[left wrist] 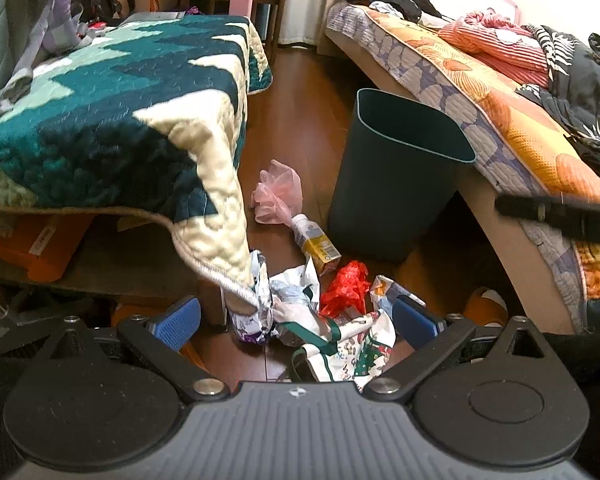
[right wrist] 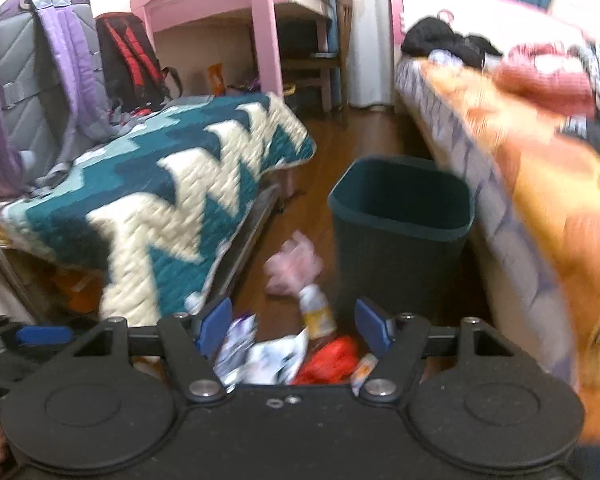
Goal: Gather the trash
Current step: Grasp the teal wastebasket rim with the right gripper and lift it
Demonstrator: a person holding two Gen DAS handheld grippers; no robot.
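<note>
Left tool [left wrist: 296, 320]: I see both blue pads spread wide, nothing between them, hovering low over the litter on the floor [left wrist: 300, 120].

Right tool [right wrist: 296, 326]: spread wide as well, gripping nothing; my view from it is blurred.

Trash, all on the wooden floor between the two beds:
- pink plastic bag [left wrist: 278, 192], crumpled, nearest the bin;
- small bottle [left wrist: 314, 242] with a yellow label, lying on its side, touching the pink bag;
- red plastic wrapper [left wrist: 346, 286], just beside the bottle;
- white crumpled paper [left wrist: 294, 290], left of the red wrapper;
- printed paper bag [left wrist: 352, 350] with green handles, closest to my left tool.

Bin [left wrist: 396, 168]: dark green, upright, against the bed [left wrist: 480, 92] with the orange cover.

Quilt [left wrist: 112, 120]: teal and cream, one corner hanging over the litter.
</note>
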